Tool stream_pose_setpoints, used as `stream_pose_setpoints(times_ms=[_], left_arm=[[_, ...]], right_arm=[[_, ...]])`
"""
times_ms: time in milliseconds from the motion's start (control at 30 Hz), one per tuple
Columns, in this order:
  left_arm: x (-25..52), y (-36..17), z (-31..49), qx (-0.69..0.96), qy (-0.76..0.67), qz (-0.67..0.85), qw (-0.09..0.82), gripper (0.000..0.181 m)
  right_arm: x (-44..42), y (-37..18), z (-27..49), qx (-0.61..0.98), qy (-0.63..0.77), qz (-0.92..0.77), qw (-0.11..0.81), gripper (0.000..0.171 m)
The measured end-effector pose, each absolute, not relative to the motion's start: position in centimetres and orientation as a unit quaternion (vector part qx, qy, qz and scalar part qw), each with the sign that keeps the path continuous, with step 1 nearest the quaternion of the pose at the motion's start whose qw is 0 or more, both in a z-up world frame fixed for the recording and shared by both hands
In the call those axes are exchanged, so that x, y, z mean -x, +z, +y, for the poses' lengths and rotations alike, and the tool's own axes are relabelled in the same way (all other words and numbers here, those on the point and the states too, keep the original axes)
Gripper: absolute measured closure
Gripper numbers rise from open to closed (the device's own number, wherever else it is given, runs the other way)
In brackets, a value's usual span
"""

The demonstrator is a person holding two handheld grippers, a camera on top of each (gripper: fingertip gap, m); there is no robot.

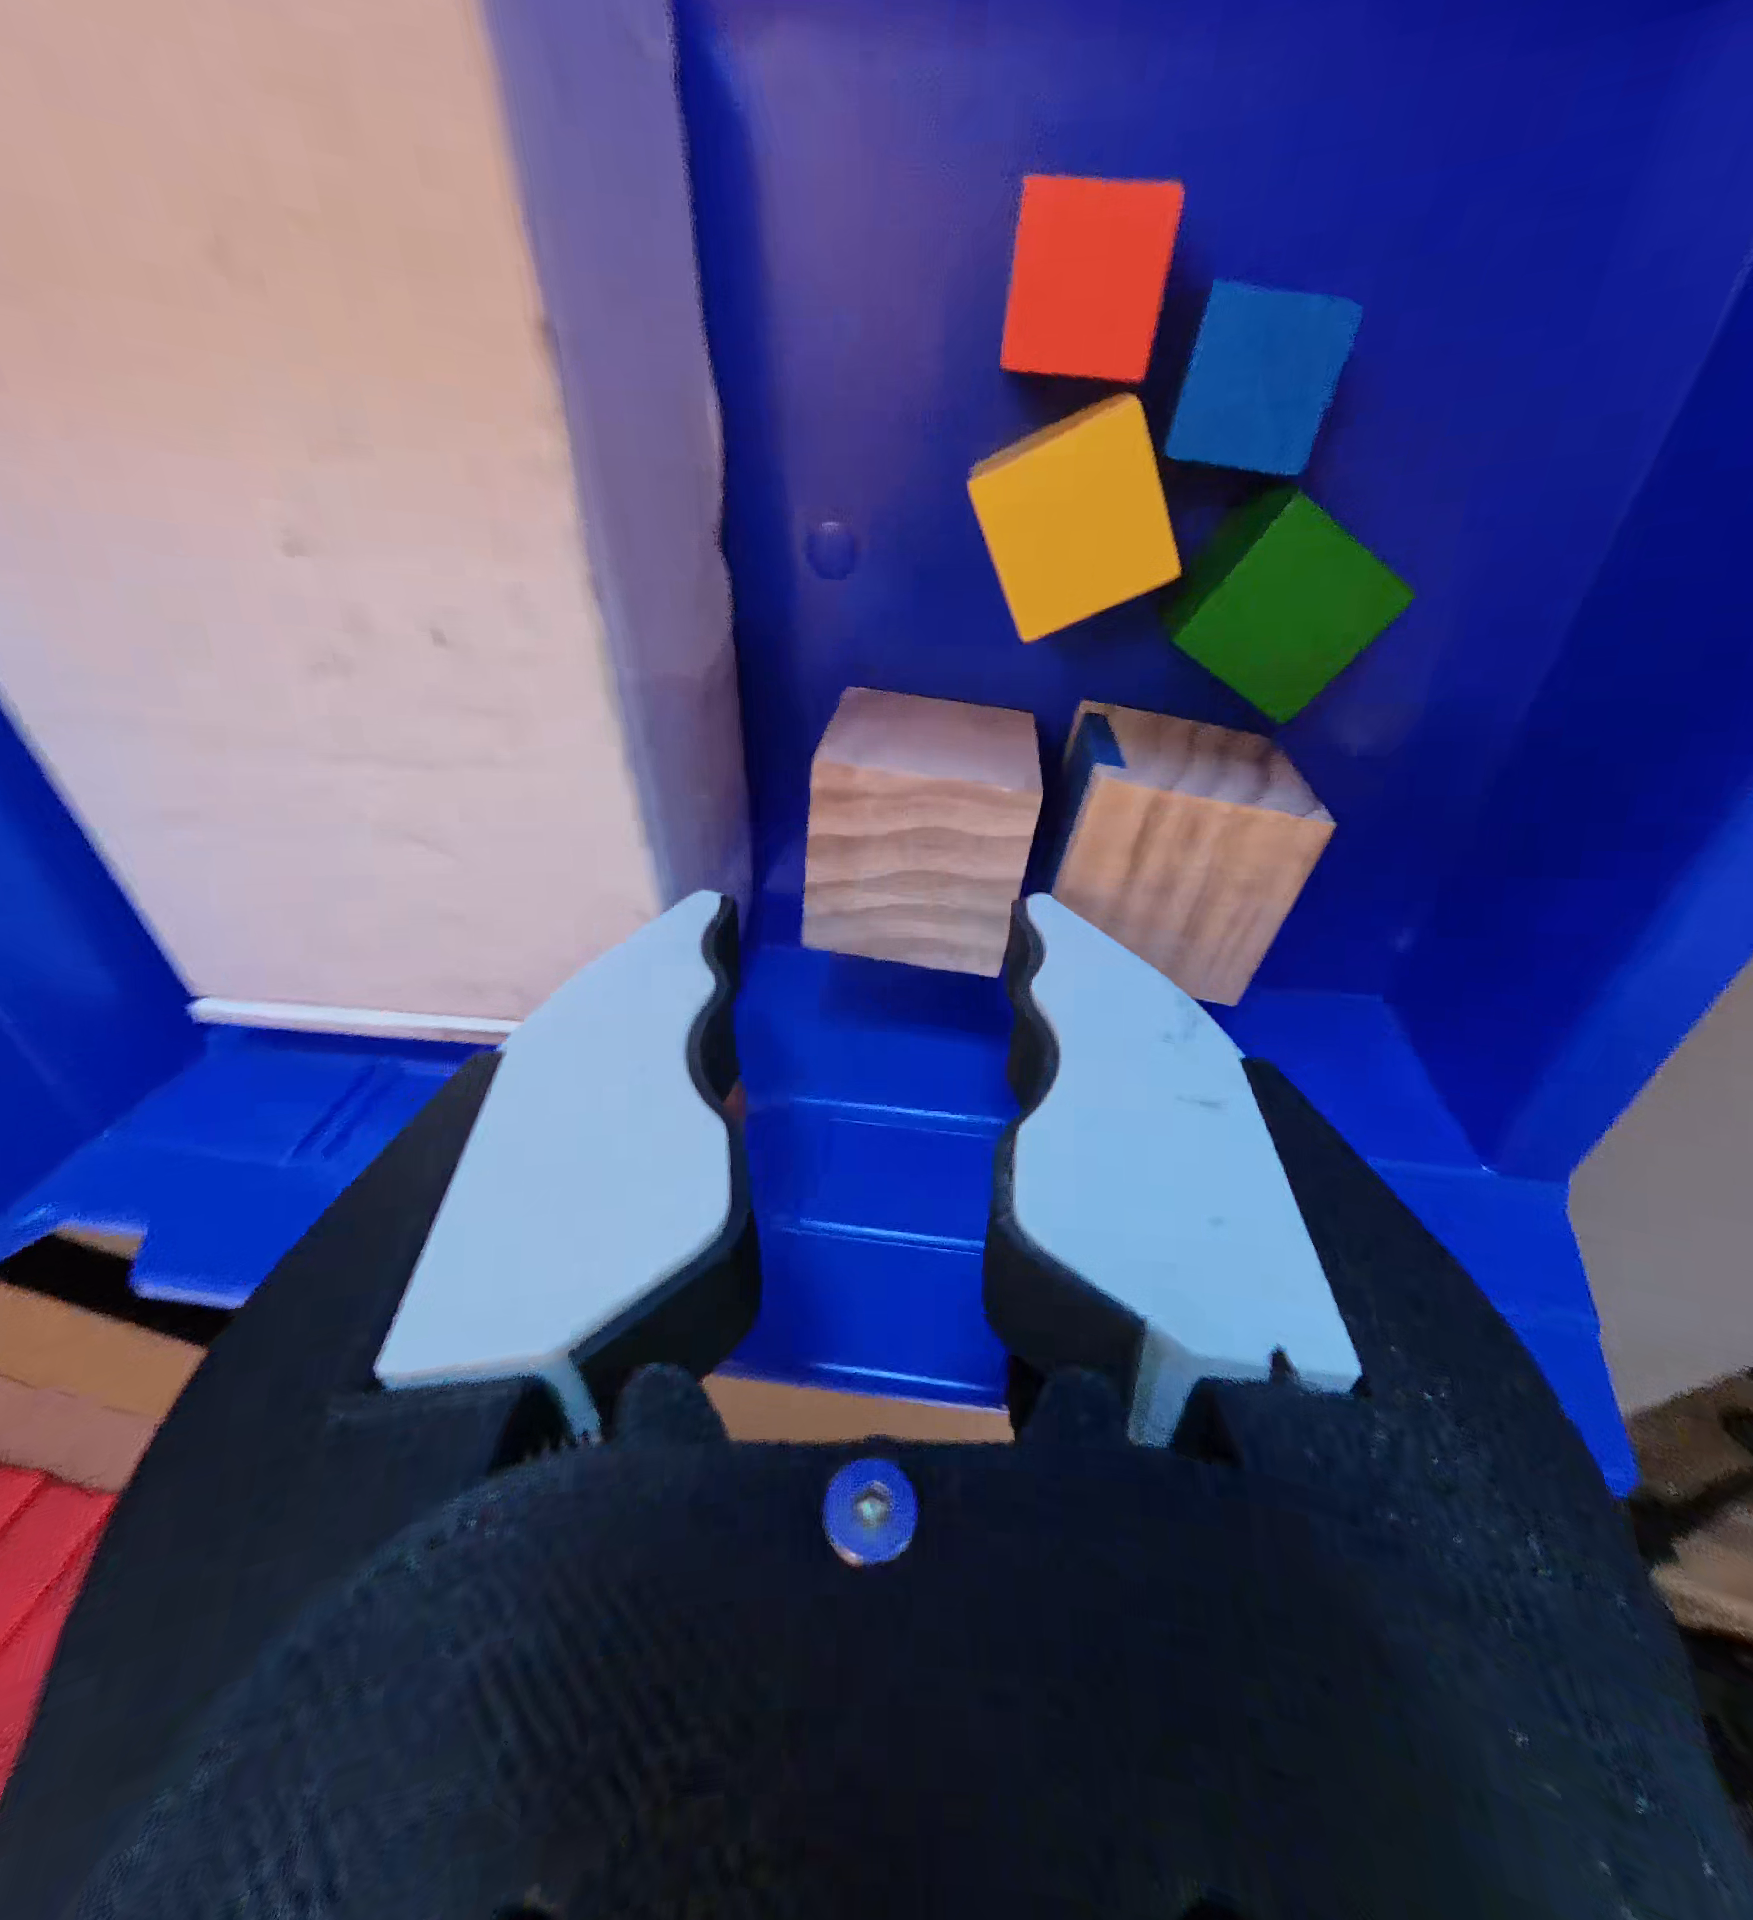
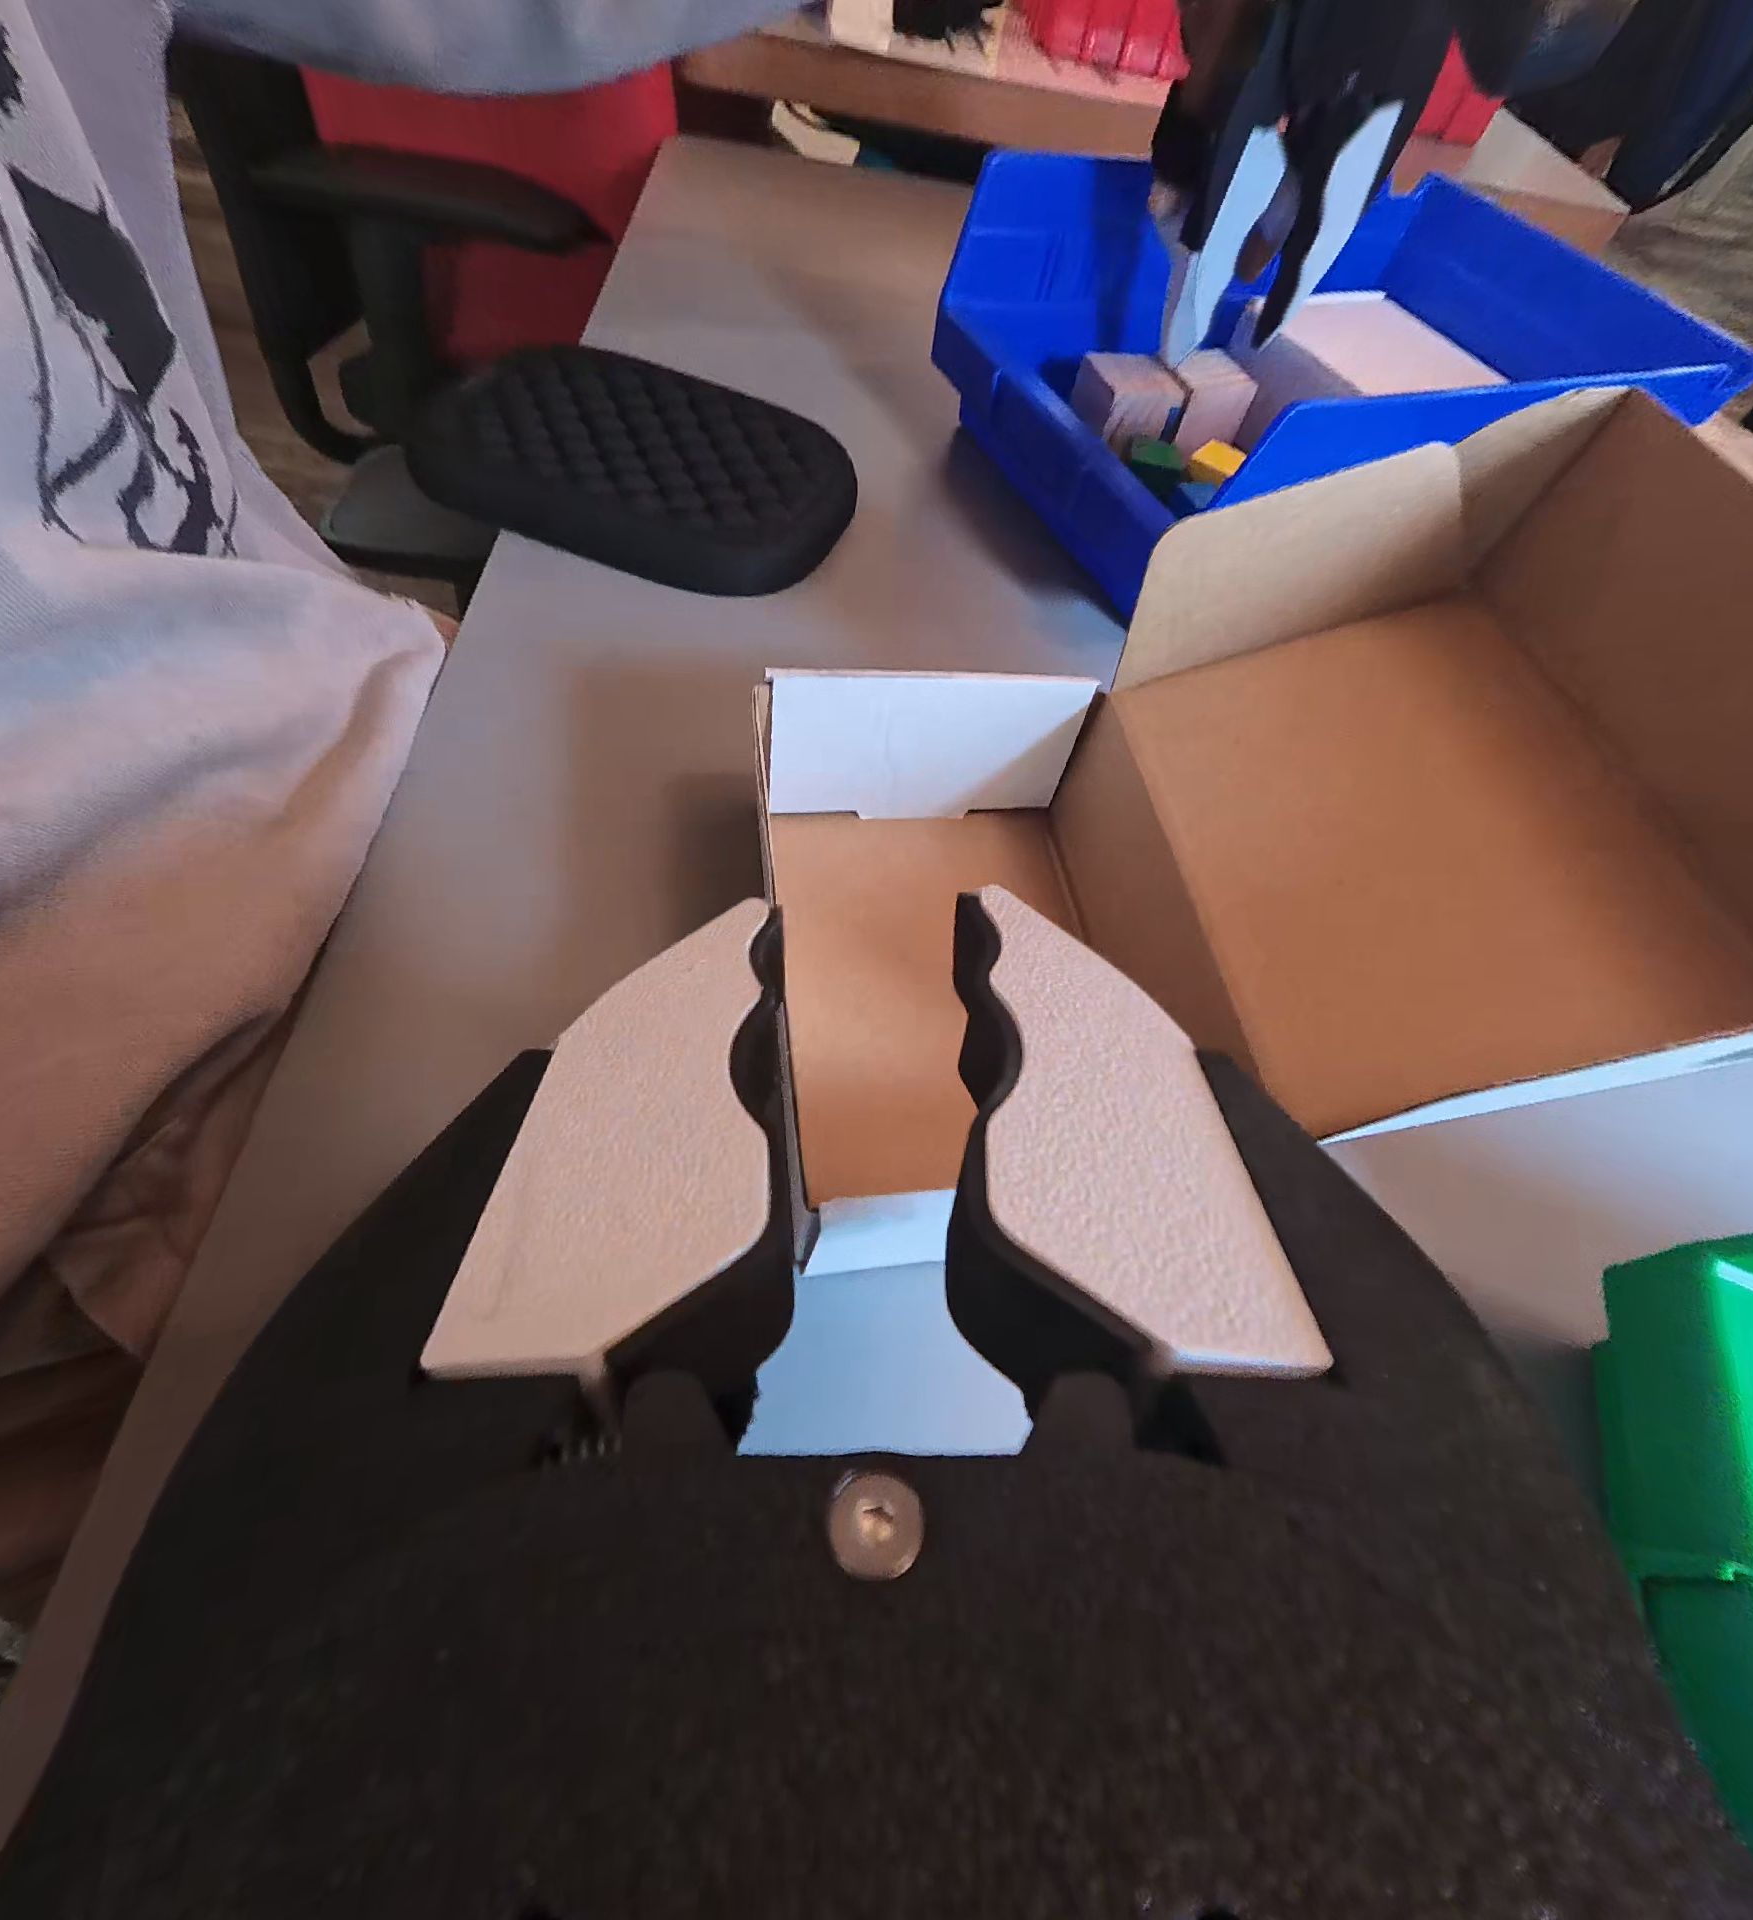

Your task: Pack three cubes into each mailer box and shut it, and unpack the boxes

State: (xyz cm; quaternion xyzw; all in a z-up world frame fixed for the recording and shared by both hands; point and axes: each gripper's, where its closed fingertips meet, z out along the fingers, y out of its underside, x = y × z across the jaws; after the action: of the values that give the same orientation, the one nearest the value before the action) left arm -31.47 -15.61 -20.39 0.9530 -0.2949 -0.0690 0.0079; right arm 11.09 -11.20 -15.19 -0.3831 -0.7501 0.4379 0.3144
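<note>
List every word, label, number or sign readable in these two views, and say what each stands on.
None can be read in either view.
The blue bin, the cubes in it and the open mailer box show no writing.
The person's light garment bears a dark printed graphic; whether it holds letters cannot be told.
The left gripper and right gripper carry no markings.

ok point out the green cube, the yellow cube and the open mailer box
green cube (image 1: 1287, 608), left wrist view, its top face
yellow cube (image 1: 1074, 516), left wrist view, its top face
open mailer box (image 2: 913, 743), right wrist view, its white far wall
</note>
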Motion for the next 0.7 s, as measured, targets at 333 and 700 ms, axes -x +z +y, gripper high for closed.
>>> stream_pose_setpoints(times_ms=[333, 700], left_arm=[[31.3, -20.1, -15.2, -0.956, -0.041, -0.292, 0.004, 0.129], [31.2, -21.8, -15.1, -0.954, -0.059, -0.295, 0.007, 0.139]], right_arm=[[-10.9, -13.9, -10.3, 0.392, 0.462, -0.721, 0.337, 0.141], [-11.4, -15.7, -9.9, 0.397, 0.404, -0.756, 0.327, 0.142]])
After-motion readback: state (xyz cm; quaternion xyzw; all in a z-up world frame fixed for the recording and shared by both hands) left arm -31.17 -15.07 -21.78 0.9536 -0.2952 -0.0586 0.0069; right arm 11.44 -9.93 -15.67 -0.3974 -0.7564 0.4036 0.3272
